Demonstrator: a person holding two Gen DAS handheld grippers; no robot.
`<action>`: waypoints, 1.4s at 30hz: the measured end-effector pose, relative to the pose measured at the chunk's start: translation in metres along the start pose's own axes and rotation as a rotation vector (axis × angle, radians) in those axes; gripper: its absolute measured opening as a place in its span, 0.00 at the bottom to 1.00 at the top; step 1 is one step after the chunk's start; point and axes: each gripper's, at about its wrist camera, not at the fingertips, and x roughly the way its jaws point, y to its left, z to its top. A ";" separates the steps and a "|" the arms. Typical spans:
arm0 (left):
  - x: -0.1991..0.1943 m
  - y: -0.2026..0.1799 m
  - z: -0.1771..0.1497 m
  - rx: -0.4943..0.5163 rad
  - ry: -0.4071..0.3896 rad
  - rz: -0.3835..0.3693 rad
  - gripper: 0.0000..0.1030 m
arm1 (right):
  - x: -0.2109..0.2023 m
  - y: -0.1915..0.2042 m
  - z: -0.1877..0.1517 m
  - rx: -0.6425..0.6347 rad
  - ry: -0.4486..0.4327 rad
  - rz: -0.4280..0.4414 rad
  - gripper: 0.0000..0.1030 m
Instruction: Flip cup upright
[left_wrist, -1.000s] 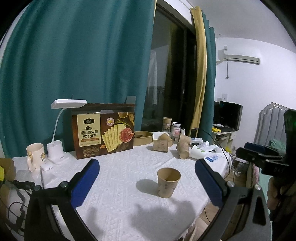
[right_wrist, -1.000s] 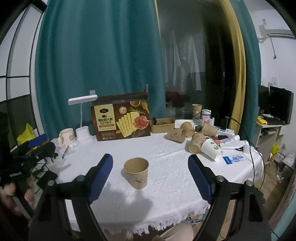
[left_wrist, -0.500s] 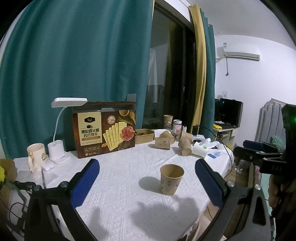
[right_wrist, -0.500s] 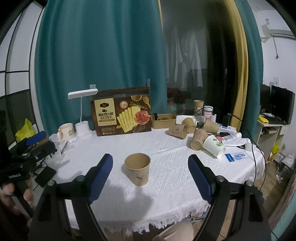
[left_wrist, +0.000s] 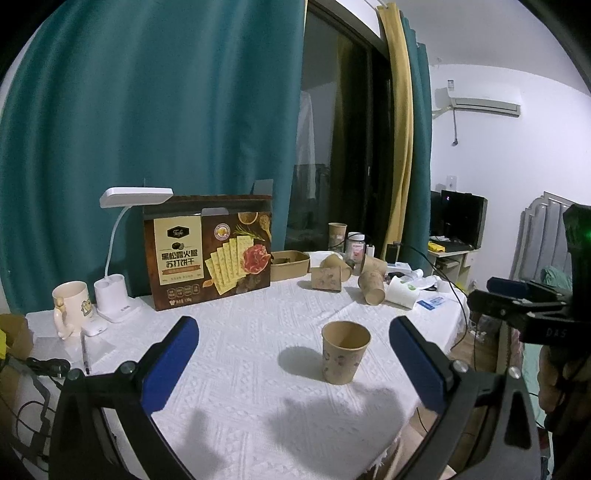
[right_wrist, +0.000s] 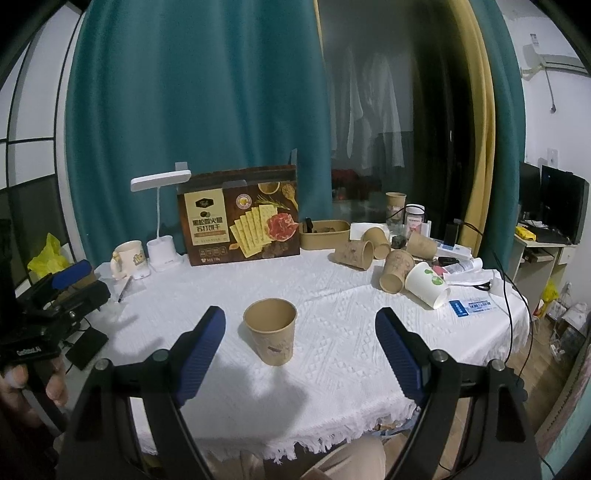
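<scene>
Over the last second the cup (right_wrist: 271, 332) has kept its pose while both views drew back a little and the room tilted slightly in frame; nothing has touched it. I read that as the flip being done and the claws retreating.

The cup stands on the white-clothed surface (right_wrist: 332, 354), near the front edge and a little left of centre in the right view, well apart from the cracker box (right_wrist: 240, 218) at the far side and from the tipped cups (right_wrist: 373, 254) at the far right. Its mouth faces up, its base is flat on the cloth, and its long axis is vertical with no visible lean.

The right claw (right_wrist: 306, 350) is spread wide and empty, the cup beyond the tips and nearer the left pad. The left claw (left_wrist: 295, 363) is likewise wide open, holding nothing, with the cup ahead and towards its right pad.
</scene>
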 end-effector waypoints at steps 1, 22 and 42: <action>0.001 0.000 0.000 0.001 0.000 0.000 1.00 | 0.000 0.000 0.000 0.000 0.000 -0.001 0.79; 0.002 -0.001 0.000 0.004 0.000 0.000 1.00 | 0.002 -0.001 -0.001 0.001 0.003 -0.002 0.79; 0.005 -0.003 0.000 0.002 0.010 -0.006 1.00 | 0.008 -0.003 -0.012 0.003 0.013 -0.001 0.79</action>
